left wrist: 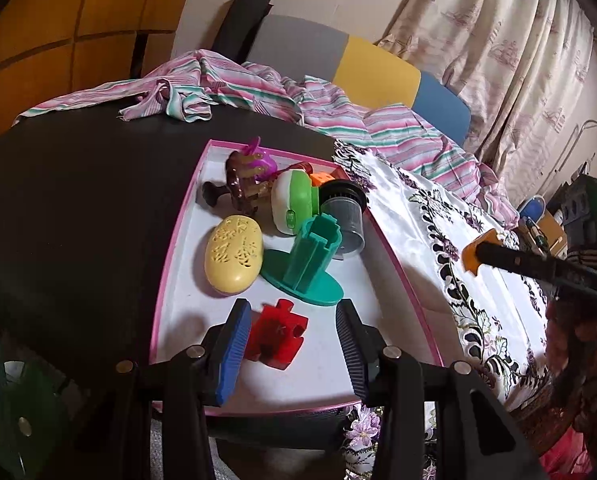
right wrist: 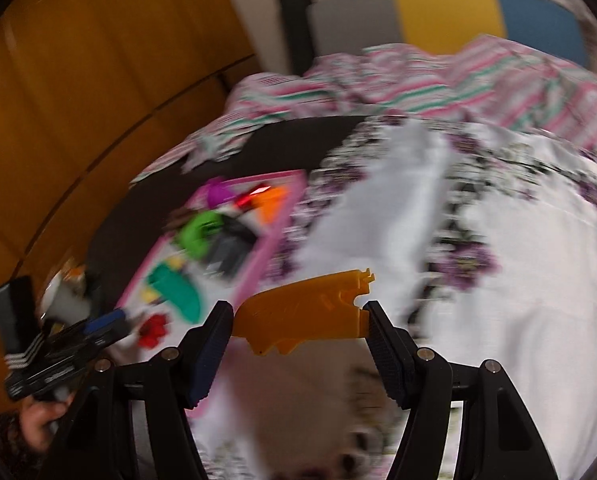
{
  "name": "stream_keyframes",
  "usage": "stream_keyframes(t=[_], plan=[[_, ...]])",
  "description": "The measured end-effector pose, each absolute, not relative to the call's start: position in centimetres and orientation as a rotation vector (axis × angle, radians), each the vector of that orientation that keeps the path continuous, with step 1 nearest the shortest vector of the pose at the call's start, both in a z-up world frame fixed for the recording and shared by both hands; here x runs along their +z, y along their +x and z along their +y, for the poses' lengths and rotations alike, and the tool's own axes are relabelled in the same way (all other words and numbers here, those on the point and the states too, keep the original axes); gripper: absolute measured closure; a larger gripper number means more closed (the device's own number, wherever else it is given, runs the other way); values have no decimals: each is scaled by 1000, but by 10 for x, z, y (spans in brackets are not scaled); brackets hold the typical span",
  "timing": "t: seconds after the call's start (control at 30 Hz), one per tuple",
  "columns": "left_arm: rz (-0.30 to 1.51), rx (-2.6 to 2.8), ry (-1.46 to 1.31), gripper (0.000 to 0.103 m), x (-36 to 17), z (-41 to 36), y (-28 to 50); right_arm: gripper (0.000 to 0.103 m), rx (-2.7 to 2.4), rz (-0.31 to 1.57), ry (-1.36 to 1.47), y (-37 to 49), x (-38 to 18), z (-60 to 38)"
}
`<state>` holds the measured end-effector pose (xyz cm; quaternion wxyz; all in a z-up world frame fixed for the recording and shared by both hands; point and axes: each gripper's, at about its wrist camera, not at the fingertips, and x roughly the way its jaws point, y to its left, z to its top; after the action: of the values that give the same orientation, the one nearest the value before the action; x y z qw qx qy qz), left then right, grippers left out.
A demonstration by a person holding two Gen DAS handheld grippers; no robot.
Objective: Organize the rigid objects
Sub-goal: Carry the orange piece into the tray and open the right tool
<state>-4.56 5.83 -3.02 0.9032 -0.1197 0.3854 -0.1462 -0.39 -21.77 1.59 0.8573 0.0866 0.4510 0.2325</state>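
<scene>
- A flat orange hard-plastic piece with a notched end [right wrist: 306,312] is held clamped between the pads of the right gripper [right wrist: 300,334], at lower centre of the right wrist view, above the white floral cloth [right wrist: 518,320].
- It is judged light, stiff and somewhat slick; the grip across its two short ends looks sound, though the notched end offers less surface.
- The left gripper [left wrist: 294,340] hangs with jaws apart around a red plastic puzzle piece [left wrist: 276,334]; contact cannot be told.
- The shallow white pink-rimmed tray [left wrist: 398,280], centre of the left wrist view, holds the puzzle piece, a yellow perforated oval case [left wrist: 233,254], a green plastic stand [left wrist: 308,266], a grey ribbed cup [left wrist: 346,220], a green-and-white round gadget [left wrist: 292,204] and brown and purple hair clips [left wrist: 248,178].
</scene>
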Motion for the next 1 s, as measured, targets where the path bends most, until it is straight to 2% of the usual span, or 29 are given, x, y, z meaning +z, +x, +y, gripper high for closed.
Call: stream_keyframes(t=[0.33, 0.67, 0.77, 0.83, 1.0], plan=[[772, -279, -304, 59, -26, 77, -49, 36, 675, 989, -72, -19, 7, -118], [772, -222, -331, 57, -24, 90, -51, 36, 694, 1057, -133, -15, -13, -94], [773, -208, -326, 54, -23, 91, -52, 36, 692, 1065, -142, -14, -17, -90], [776, -198, -325, 49, -22, 92, -52, 36, 693, 1070, -146, -13, -18, -87], [782, -179, -321, 48, -20, 91, -53, 36, 692, 1088, -147, -10, -22, -82]])
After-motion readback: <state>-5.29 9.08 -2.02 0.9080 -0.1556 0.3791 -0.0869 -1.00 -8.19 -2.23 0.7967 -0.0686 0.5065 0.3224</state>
